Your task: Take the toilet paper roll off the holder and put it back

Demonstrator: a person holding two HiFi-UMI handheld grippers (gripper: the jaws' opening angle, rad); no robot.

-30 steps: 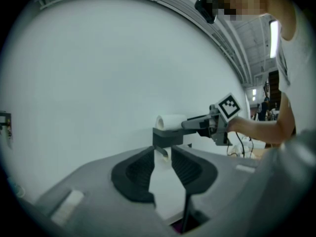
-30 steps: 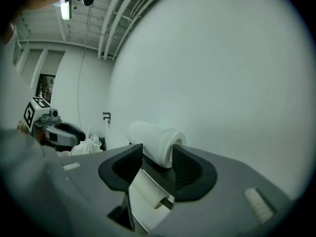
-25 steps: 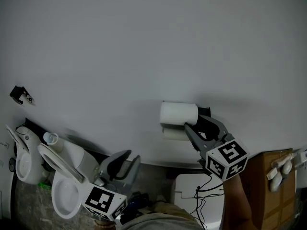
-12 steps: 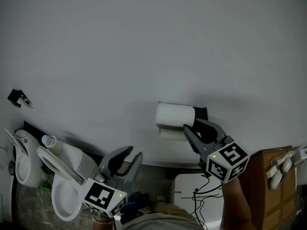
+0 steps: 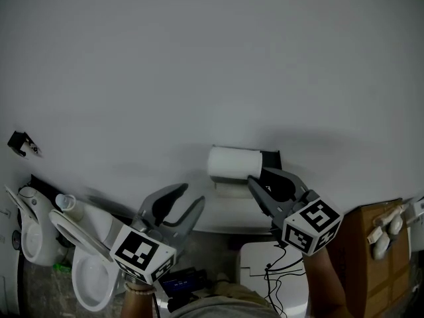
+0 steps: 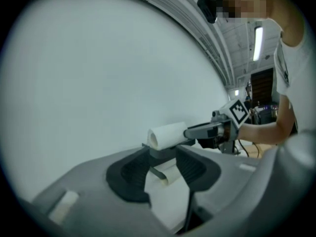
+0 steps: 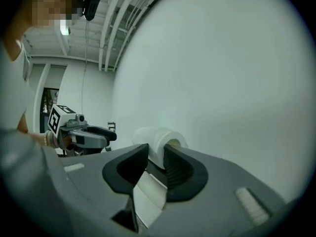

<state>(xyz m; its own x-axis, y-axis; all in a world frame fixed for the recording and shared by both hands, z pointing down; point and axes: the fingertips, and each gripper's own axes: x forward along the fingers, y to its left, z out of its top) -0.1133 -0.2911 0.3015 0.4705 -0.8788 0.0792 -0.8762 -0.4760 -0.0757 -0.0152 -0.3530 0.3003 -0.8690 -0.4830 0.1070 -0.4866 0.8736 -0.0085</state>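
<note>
Hanging on a dark holder [image 5: 270, 159] fixed to the smooth, matte pale wall [image 5: 199, 58], the white cylindrical toilet paper roll [image 5: 233, 163] is seen with a loose sheet draped below it. Its surface looks soft and its cardboard core is visible end-on in the right gripper view.

The right gripper [image 5: 260, 176], made of grey moulded plastic with black ribbed pads, is held at the roll's right end. Its claw is closing, and the end of the roll is framed between the pads, which are not seen pressing on it.

The left gripper [image 5: 191, 195], of the same grey plastic, is held lower and to the left, well apart from the roll. Its claw is spreading, with nothing between the pads.

Each gripper is topped by a cube printed with bold black-and-white square patterns.

A glossy white ceramic toilet [image 5: 86, 270] is seen at lower left, and a brown cardboard box [image 5: 381, 250] at lower right.
</note>
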